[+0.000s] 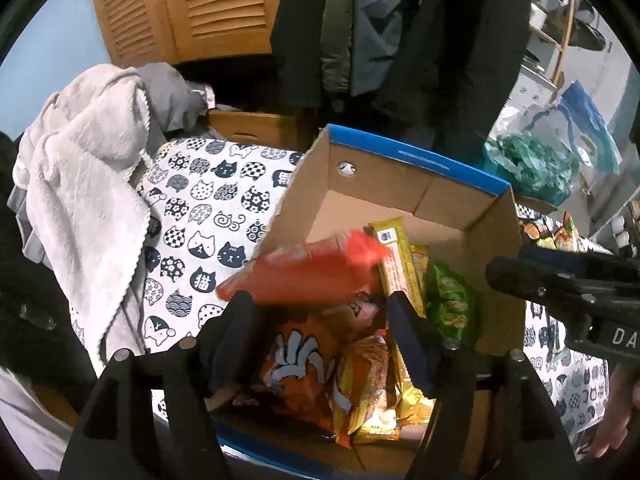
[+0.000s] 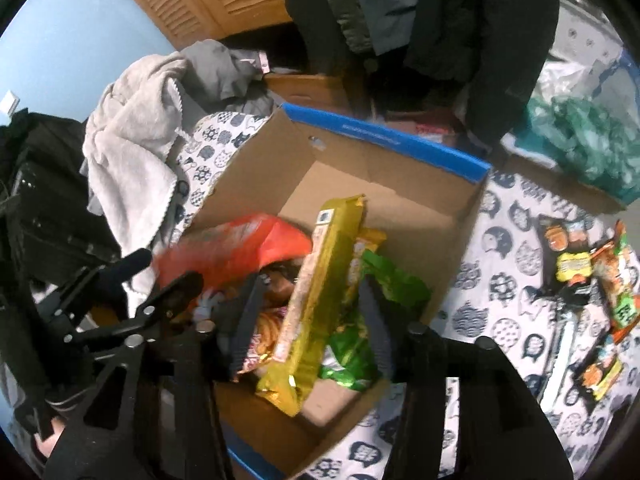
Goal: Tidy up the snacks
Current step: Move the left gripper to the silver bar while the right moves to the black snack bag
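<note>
Both grippers hang over an open cardboard box [image 1: 412, 196] on a cat-print cloth [image 1: 208, 216]. Left gripper [image 1: 320, 316] has its jaws parted, pads touching nothing; a blurred red packet [image 1: 316, 268] lies just ahead of the fingertips, across the box's left wall. Right gripper [image 2: 310, 312] is likewise parted, straddling a long yellow packet [image 2: 316, 292] without pressing on it (whether either pad brushes the wrapper cannot be told). A green packet [image 2: 360, 344] lies beside the yellow one, orange packets [image 1: 308, 364] fill the near corner. More snacks [image 2: 592, 288] lie loose on the cloth to the box's right. A grey towel [image 1: 88, 184] is heaped to the left.
</note>
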Demonstrator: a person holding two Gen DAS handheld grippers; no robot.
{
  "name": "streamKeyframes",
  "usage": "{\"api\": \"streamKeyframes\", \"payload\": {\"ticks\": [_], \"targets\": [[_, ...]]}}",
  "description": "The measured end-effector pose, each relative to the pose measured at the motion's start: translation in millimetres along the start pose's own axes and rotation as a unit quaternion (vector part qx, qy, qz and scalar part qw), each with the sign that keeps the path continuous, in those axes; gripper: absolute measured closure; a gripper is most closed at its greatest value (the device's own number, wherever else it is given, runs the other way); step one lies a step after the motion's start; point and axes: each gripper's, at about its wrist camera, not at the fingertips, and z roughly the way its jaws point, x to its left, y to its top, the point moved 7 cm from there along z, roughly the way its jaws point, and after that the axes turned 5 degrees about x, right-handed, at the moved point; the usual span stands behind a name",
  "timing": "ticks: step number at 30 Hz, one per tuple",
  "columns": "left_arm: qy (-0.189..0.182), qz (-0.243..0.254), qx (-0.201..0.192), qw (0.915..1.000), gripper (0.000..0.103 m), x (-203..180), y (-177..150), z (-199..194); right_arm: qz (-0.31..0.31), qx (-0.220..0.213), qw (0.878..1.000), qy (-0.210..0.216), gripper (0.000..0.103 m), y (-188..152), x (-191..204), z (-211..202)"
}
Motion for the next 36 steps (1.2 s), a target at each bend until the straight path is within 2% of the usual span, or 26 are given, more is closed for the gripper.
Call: {"api": "streamKeyframes", "payload": {"ticks": [2, 8, 14, 21, 36], "targets": [[0.001, 0.006, 0.000, 1.0000, 0.028, -4.1, -0.6, -0.1, -0.003, -0.004, 1.000, -0.011, 0.035, -0.9, -3.2, -3.6], [-0.003, 0.028, 0.000, 0.9996, 0.026, -21.3, -1.0, -0.1, 0.000, -0.013, 0.999, -0.033, 0.032, -7.6, -22.4, -17.2], [-0.048, 0.021, 0.019, 0.9985, 0.025, -39.3, -5.3, 2.9, 0.009, -0.012, 0.999, -0.049, 0.031, -21.1, -44.8, -27.3], [-0.062, 0.028, 0.011, 0.9976, 0.025, -61.0, -2.8, -5.9, 0.024, -0.008, 0.997, -0.068, 0.031, -43.1, -80.1, -38.3], [-0.064, 0.093, 0.022, 0.9933, 0.025, -123.4, -11.4, -3.8, 0.085, -0.007, 0.992, -0.090, 0.031, -88.0, -161.2, -56.7]]}}
